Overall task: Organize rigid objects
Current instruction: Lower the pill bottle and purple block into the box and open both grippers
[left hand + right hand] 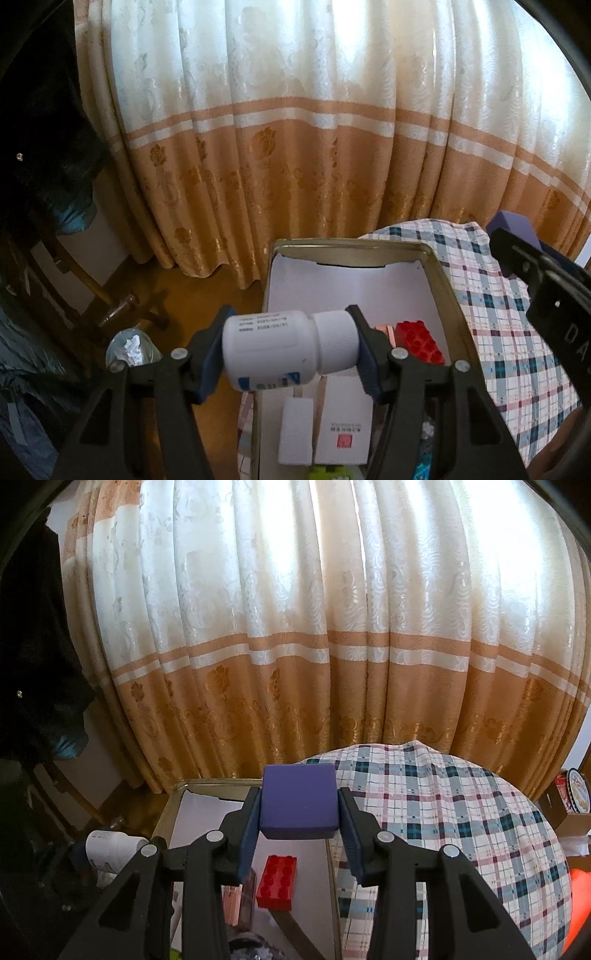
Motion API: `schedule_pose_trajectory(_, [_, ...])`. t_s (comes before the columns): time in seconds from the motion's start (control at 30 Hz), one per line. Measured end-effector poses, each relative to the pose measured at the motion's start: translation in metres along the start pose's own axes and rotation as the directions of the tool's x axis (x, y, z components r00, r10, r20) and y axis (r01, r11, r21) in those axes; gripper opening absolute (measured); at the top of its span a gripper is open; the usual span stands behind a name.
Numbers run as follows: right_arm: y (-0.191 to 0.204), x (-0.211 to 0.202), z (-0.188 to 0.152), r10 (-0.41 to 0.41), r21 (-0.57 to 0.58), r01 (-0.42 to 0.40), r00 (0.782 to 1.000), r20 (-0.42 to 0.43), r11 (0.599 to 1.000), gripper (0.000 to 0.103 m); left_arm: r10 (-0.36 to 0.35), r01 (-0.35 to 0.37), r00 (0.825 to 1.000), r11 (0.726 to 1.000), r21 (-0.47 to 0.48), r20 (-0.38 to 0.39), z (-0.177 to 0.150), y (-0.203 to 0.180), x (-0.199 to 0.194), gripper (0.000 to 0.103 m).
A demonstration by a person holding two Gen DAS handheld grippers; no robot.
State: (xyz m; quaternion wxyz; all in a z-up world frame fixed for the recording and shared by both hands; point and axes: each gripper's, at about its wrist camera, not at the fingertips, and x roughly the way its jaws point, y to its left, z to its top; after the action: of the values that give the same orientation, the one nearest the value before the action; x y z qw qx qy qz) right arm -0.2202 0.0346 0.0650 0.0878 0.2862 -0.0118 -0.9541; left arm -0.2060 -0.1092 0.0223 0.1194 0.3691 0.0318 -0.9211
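Two big things fill our views before anything else: a cream and tan curtain (295, 129) hanging behind everything, and a table under a plaid cloth (461, 812) on the right.

Next in size we see an open metal box (441, 280) with a pale lining, resting at the left edge of that cloth. Inside it lie a red toy brick (419, 341) near the right wall, a pinkish piece just left of the brick, and two white cartons (325, 424) side by side nearer to us.

Our left gripper (290, 350) pinches a white pill bottle (269, 350) lengthwise, one pad on its base and the other on its ribbed cap, so the bottle lies sideways in the air above the box's left wall. From the right wrist view the same bottle shows at the far left.

Our right gripper (299, 812) is clamped on a purple block (299, 799), a pad pressed on each side face. The block hangs over the box's right wall, with the red brick below it in the box. From the left wrist view we catch only the block's corner behind the dark gripper body at the right edge.
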Motion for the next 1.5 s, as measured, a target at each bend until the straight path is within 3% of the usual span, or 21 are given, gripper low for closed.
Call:
schedule_pose_trajectory(0.4, [0.002, 0.055, -0.001, 0.031, 0.015, -0.029, 0.989, -0.144, 0.999, 0.043, 0.018, -0.018, 0.996, 1.0, 0.004, -0.091, 0.002, -0.002, 0.03, 0.06])
schedule_pose_trajectory(0.8, [0.003, 0.08, -0.009, 0.083, 0.049, -0.074, 0.968, -0.239, 0.996, 0.044, 0.023, -0.019, 0.988, 0.999, 0.027, -0.15, -0.002, -0.008, 0.05, 0.061])
schedule_pose_trajectory(0.93, [0.005, 0.087, -0.011, 0.134, 0.067, -0.121, 0.956, -0.261, 0.99, 0.044, 0.025, -0.02, 0.987, 0.999, 0.03, -0.158, -0.003, -0.009, 0.052, 0.061])
schedule_pose_trajectory(0.97, [0.006, 0.087, -0.011, 0.147, 0.066, -0.134, 0.955, -0.258, 0.989, 0.044, 0.021, -0.016, 0.987, 0.999, 0.031, -0.159, -0.002, -0.01, 0.051, 0.066])
schedule_pose_trajectory(1.03, [0.007, 0.085, -0.011, 0.177, 0.065, -0.166, 0.952, -0.25, 0.984, 0.053, 0.023, -0.019, 0.986, 0.999, 0.031, -0.166, -0.002, -0.01, 0.05, 0.09])
schedule_pose_trajectory(1.07, [0.007, 0.083, -0.011, 0.178, 0.066, -0.166, 0.953, -0.245, 0.984, 0.066, 0.024, -0.02, 0.987, 0.999, 0.026, -0.158, -0.002, -0.01, 0.047, 0.102])
schedule_pose_trajectory(1.1, [0.005, 0.079, -0.011, 0.176, 0.068, -0.165, 0.957, -0.231, 0.984, 0.076, 0.015, -0.013, 0.99, 1.0, 0.021, -0.138, -0.003, -0.01, 0.043, 0.102])
schedule_pose_trajectory(1.13, [0.003, 0.073, -0.01, 0.179, 0.073, -0.167, 0.961, -0.209, 0.983, 0.078, 0.003, -0.001, 0.992, 1.0, 0.016, -0.126, -0.003, -0.01, 0.039, 0.102])
schedule_pose_trajectory(1.5, [-0.024, 0.031, -0.017, 0.175, 0.158, -0.151, 0.974, -0.147, 0.976, 0.079, -0.075, 0.075, 0.989, 0.997, -0.002, -0.128, -0.018, -0.011, 0.016, 0.102])
